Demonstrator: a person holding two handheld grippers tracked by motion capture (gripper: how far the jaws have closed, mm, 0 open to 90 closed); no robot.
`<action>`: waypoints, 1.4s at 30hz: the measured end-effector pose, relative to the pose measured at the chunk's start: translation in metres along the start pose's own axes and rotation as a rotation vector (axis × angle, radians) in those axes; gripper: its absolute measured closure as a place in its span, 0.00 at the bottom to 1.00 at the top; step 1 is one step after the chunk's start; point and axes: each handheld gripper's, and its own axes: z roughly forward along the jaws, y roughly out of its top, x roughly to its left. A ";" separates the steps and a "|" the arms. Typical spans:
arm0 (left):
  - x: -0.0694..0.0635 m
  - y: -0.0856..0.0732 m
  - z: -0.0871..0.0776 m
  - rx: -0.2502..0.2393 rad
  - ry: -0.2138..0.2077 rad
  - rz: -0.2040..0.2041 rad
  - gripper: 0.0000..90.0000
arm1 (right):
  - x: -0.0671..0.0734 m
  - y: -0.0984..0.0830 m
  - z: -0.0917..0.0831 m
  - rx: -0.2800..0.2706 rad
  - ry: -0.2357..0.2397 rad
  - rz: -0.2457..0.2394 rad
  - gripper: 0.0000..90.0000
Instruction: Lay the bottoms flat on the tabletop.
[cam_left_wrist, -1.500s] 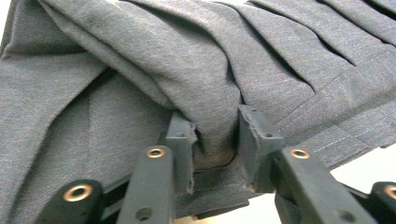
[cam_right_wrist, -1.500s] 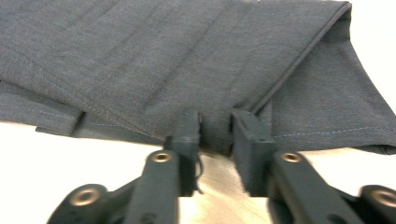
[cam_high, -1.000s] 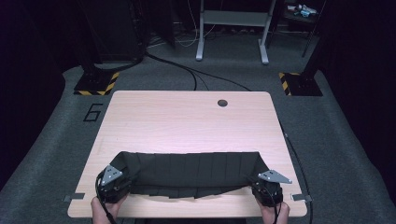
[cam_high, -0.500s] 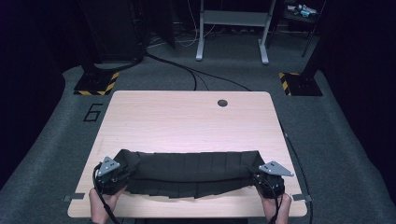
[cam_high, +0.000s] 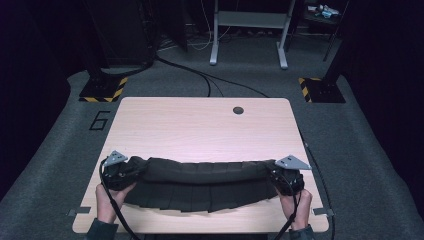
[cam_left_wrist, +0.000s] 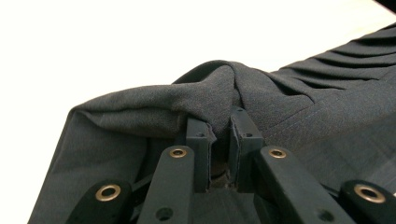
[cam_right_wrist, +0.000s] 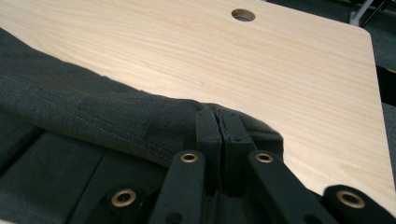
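Partly hidden, both jaws pinch the dark skirt (cam_high: 200, 182).

The cloth (cam_high: 200, 182) low in the frame is dark charcoal grey, pleated in narrow ridges, with a line of slightly lighter stitching. The worktop (cam_high: 200, 130) is pale wood with fine grain and a dark round hole (cam_high: 238, 110) at upper right. Both grippers (cam_high: 120, 172) (cam_high: 286, 181) are black, with brass-coloured rivets and light grey plates. The floor (cam_high: 360, 150) is grey carpet; yellow-and-black striped blocks (cam_high: 102, 90) sit at upper left.
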 end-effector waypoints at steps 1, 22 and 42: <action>0.002 0.002 0.000 0.009 -0.005 0.002 0.89 | -0.001 0.004 0.002 0.001 0.000 0.001 0.98; 0.034 0.065 0.056 0.077 -0.011 -0.062 0.88 | -0.041 0.074 0.086 0.173 0.003 0.059 0.98; 0.046 0.071 0.094 0.144 0.085 -0.009 0.22 | -0.048 0.065 0.145 0.272 0.052 0.124 0.27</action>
